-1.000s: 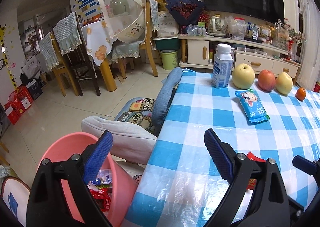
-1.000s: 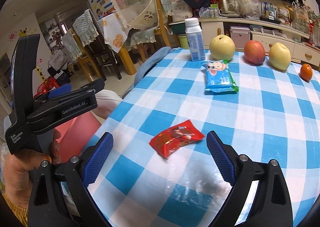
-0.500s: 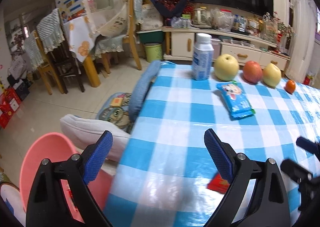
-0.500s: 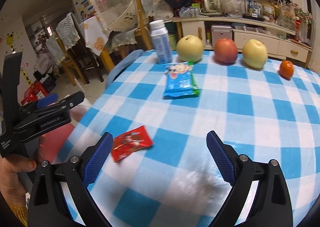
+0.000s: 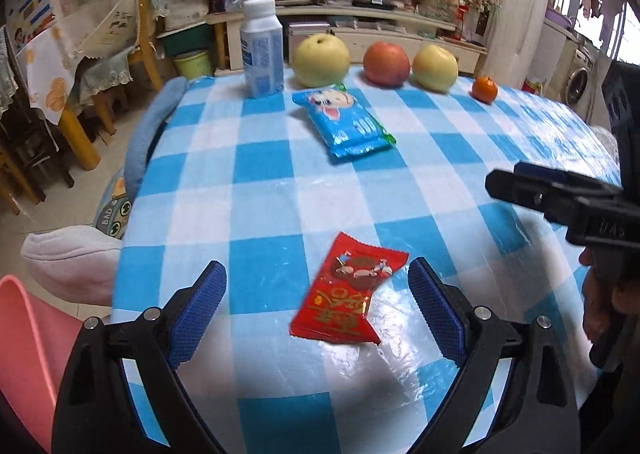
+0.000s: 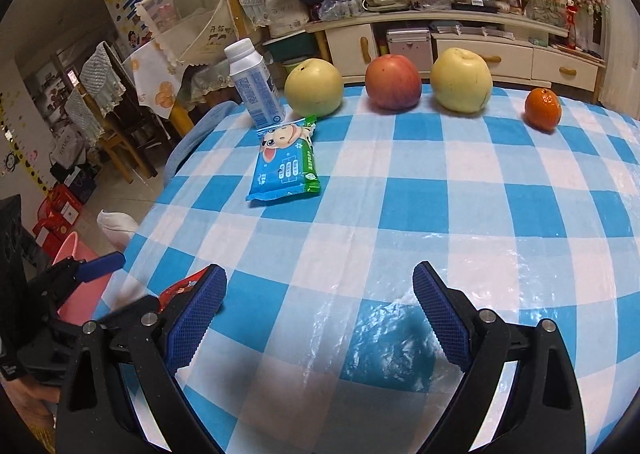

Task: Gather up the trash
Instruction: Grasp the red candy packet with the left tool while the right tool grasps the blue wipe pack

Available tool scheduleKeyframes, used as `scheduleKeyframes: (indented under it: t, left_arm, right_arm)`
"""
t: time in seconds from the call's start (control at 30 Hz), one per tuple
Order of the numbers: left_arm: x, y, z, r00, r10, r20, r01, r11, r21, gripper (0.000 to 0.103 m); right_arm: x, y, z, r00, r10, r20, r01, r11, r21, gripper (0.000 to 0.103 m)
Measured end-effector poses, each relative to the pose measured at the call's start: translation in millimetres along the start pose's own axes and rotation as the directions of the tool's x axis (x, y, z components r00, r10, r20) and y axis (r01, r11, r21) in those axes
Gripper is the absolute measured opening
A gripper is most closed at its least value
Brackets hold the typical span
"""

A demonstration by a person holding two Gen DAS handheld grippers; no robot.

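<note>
The left gripper [image 5: 316,310] hangs low over the table with its blue pads spread wide and nothing between them. It straddles the red wrapper [image 5: 346,296], which lies flat on the checked tablecloth [image 5: 256,170] nearer the right-side pad than the left. That placement reads as a line-up for a pinch, with the jaws released so the thin packet can pass between them.

The right gripper [image 6: 318,312] is likewise released and empty, poised above bare cloth. It seems to be parked out of the way while the other side works. In its view the red wrapper [image 6: 180,288] peeks out beside its left pad, partly hidden.

Farther out lies 1 blue snack pack [image 5: 344,122], flat and apparently sealed, so I judge it may not be trash. Behind it, along the far edge, stand 1 white bottle [image 5: 262,50], 2 yellow pears [image 5: 322,60], 1 red apple [image 5: 386,62] and 1 small orange [image 5: 485,89], set in a row like props.

Off the table's left edge, 1 pink bin [image 5: 24,338] sits low, within reach for a drop.
</note>
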State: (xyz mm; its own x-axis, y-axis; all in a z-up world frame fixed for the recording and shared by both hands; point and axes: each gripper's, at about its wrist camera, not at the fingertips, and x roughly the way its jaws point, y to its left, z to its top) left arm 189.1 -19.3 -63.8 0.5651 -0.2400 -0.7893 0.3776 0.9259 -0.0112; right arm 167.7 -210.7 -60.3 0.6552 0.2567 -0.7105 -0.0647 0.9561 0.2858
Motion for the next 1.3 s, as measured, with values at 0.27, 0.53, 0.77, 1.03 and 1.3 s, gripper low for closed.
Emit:
scheduleKeyframes:
  t: [0.27, 0.53, 0.77, 1.03, 1.3]
  left_arm:
    - [26.3, -11.2, -4.8, 0.996, -0.005, -0.090, 0.007, 0.999, 0.031, 0.080]
    - [31.8, -13.0, -4.0, 0.995, -0.008, -0.103, 0.010, 1.000, 0.018, 0.071]
    - [33.4, -13.1, -0.7, 0.996, -0.001, -0.090, 0.001, 1.000, -0.004, 0.065]
    - [37.0, -10.1, 4.5, 0.997, 0.024, -0.074, -0.027, 0.999, -0.039, 0.056]
    - [41.3, -11.3, 7.4, 0.997, 0.059, -0.055, -0.062, 0.997, -0.045, 0.056]
  right_arm:
    - [12.5, 1.0, 2.0, 0.999, 0.028, -0.039, -0.028, 1.000, -0.006, 0.093]
    - [24.1, 2.2, 4.6, 0.998, 0.022, -0.054, -0.023, 1.000, -0.014, 0.093]
    - [38.6, -3.3, 6.4, 0.998, 0.028, -0.047, -0.027, 0.999, 0.022, 0.093]
    - [67.7, 1.6, 24.2, 0.998, 0.045, -0.050, -0.044, 0.999, 0.023, 0.093]
    - [99.8, 10.8, 54.2, 0.997, 0.045, -0.067, -0.045, 0.999, 0.002, 0.093]
